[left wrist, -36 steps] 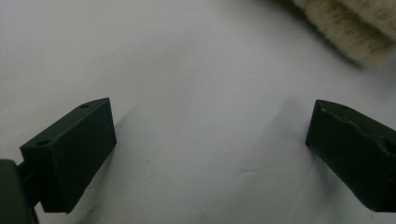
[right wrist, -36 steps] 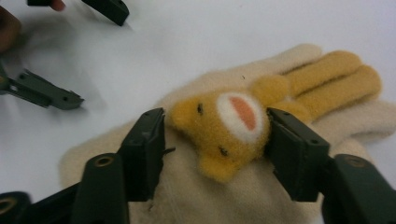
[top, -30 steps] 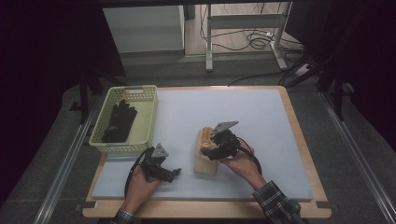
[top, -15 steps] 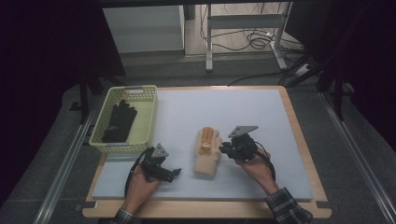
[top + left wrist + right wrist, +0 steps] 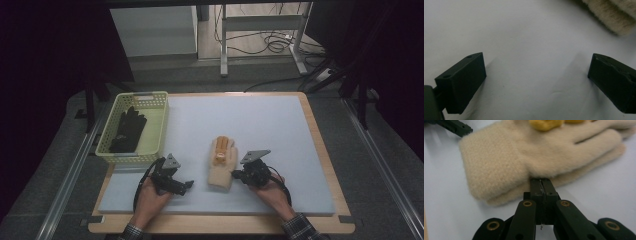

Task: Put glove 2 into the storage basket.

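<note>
One cream fleece glove [image 5: 222, 161] with a yellow patch lies on the desk [image 5: 260, 125], right of the single yellow basket [image 5: 157, 125] holding one black glove [image 5: 127, 130]. The right claw [image 5: 541, 181], jaws closed, touches its edge; the left claw [image 5: 536, 75] gapes open beside its cuff.

No text, label, brand, number or sign can be read anywhere in these views. The cream glove [image 5: 222, 162] near the table's [image 5: 280, 125] front edge, the yellow basket [image 5: 156, 120] at its left edge and the black jaws carry no legible marking.
</note>
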A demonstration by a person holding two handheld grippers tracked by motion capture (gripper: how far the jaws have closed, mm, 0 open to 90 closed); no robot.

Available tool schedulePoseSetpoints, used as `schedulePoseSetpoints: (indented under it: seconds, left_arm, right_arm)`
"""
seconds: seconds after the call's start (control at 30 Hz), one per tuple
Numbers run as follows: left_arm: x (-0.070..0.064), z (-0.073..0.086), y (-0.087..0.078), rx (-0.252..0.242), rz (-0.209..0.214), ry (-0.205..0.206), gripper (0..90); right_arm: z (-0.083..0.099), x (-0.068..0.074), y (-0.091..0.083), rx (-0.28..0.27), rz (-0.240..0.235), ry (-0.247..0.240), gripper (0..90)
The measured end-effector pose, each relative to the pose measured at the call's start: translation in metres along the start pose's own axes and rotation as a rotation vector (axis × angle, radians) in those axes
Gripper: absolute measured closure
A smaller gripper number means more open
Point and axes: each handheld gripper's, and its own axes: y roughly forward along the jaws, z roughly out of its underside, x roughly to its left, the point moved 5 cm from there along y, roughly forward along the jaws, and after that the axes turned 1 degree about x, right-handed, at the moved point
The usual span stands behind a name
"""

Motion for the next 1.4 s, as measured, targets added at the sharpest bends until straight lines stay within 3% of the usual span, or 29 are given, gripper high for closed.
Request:
schedulePoseSetpoints:
  seconds: [0.43,1.03,1.4]
  left_arm:
    - [0.000,0.000,0.000,0.001,-0.001,0.003,1.9]
    - [0.000,0.000,0.000,0.005,0.000,0.005,1.9]
    - [0.000,0.000,0.000,0.005,0.000,0.004,1.8]
  right_arm:
    - [-0.015,0.011,0.020,-0.014,-0.002,-0.009,86.6]
    - [-0.045,0.015,0.052,-0.027,0.047,-0.026,85.0]
    - [-0.043,0.014,0.042,-0.024,0.047,-0.034,75.1]
